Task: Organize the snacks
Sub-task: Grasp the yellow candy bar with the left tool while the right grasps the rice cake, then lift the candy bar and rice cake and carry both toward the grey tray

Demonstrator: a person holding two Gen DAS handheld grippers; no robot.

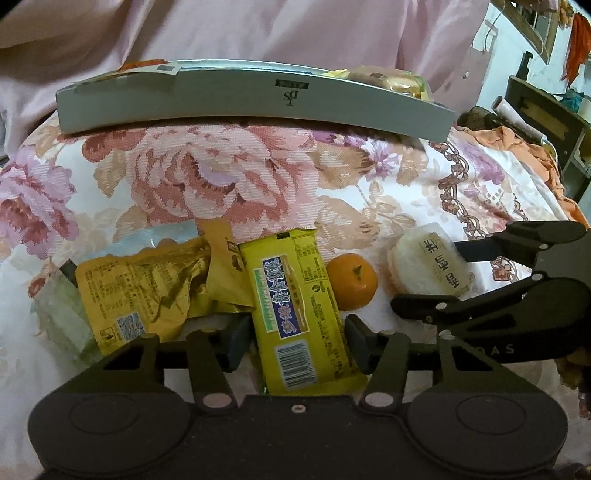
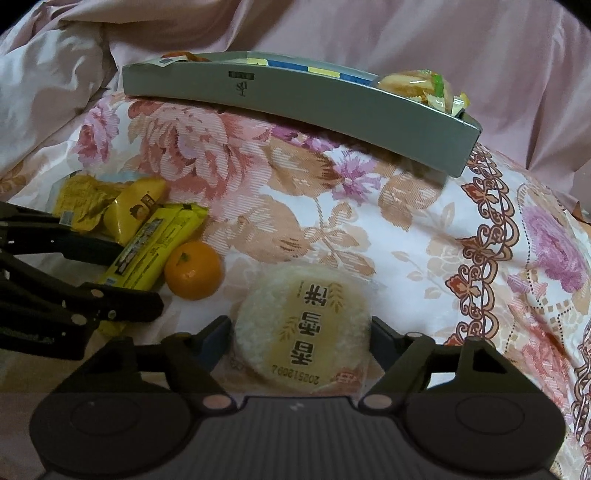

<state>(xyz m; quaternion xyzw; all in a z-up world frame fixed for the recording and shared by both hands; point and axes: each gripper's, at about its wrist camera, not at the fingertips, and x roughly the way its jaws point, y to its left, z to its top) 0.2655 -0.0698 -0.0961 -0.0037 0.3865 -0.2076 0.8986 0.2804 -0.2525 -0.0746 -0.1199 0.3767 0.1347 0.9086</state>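
A yellow snack bar (image 1: pixel 301 314) lies on the floral bedspread between the fingers of my left gripper (image 1: pixel 295 341), which is open around it with small gaps. A round white rice cake in a clear wrapper (image 2: pixel 303 328) lies between the fingers of my right gripper (image 2: pixel 301 341), which is open close around it. The bar also shows in the right wrist view (image 2: pixel 155 247), and the rice cake in the left wrist view (image 1: pixel 428 264). A mandarin (image 1: pixel 351 281) (image 2: pixel 194 269) sits between the two snacks. A grey box (image 1: pixel 255 105) (image 2: pixel 295 107) with several snacks in it stands at the back.
Crumpled yellow packets (image 1: pixel 147 284) (image 2: pixel 110 206) and a pale green packet (image 1: pixel 62 317) lie left of the bar. Pink bedding (image 2: pixel 369 33) rises behind the box. Furniture and orange cloth (image 1: pixel 517 140) stand at the far right.
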